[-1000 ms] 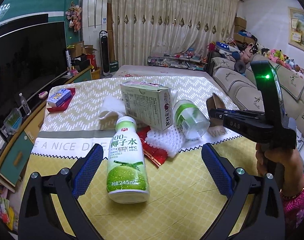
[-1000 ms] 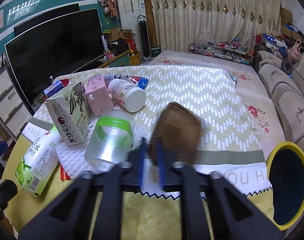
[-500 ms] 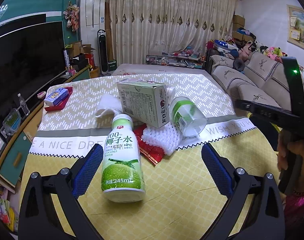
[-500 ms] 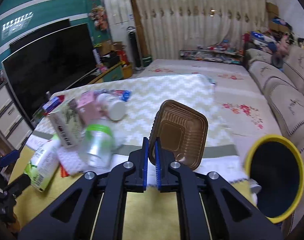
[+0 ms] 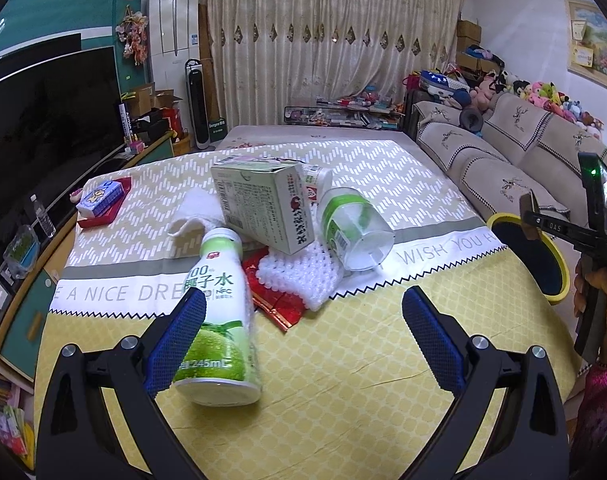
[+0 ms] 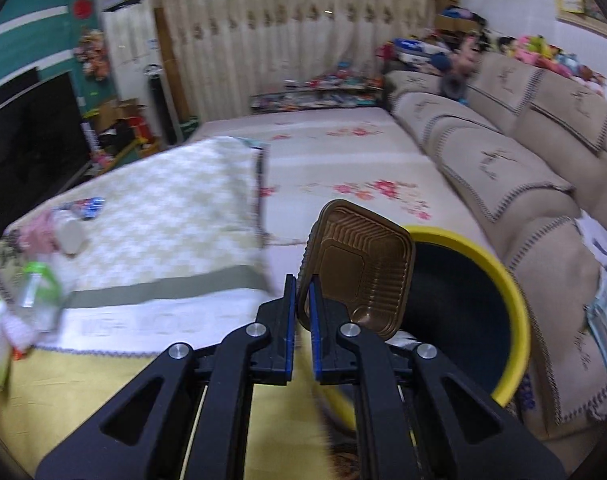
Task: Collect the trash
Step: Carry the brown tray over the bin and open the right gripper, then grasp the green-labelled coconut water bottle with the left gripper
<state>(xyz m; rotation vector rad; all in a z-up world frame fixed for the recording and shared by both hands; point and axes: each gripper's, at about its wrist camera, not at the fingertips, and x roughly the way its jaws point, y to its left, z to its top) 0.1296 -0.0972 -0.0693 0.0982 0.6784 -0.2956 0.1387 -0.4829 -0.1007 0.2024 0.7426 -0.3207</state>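
Observation:
My right gripper (image 6: 301,304) is shut on the rim of a brown plastic tray (image 6: 361,270) and holds it upright in front of the yellow-rimmed bin (image 6: 483,264). In the left wrist view it shows at the far right (image 5: 527,216) beside the bin (image 5: 543,256). My left gripper (image 5: 303,332) is open and empty above the table. Its left finger is beside a lying coconut-water bottle (image 5: 219,320). Behind lie a green-white carton (image 5: 263,204), a clear green-banded jar (image 5: 353,228), white foam netting (image 5: 299,280) and a red wrapper (image 5: 281,308).
The table's yellow cloth (image 5: 343,360) is in front, with a sofa (image 6: 523,152) to the right behind the bin. A small blue box on a red tray (image 5: 103,200) sits far left. A white cloth (image 5: 195,216) lies behind the bottle. A television (image 5: 35,120) stands left.
My right gripper has swung right with the brown tray, from over the table toward the yellow bin. The left gripper has edged closer to the coconut-water bottle.

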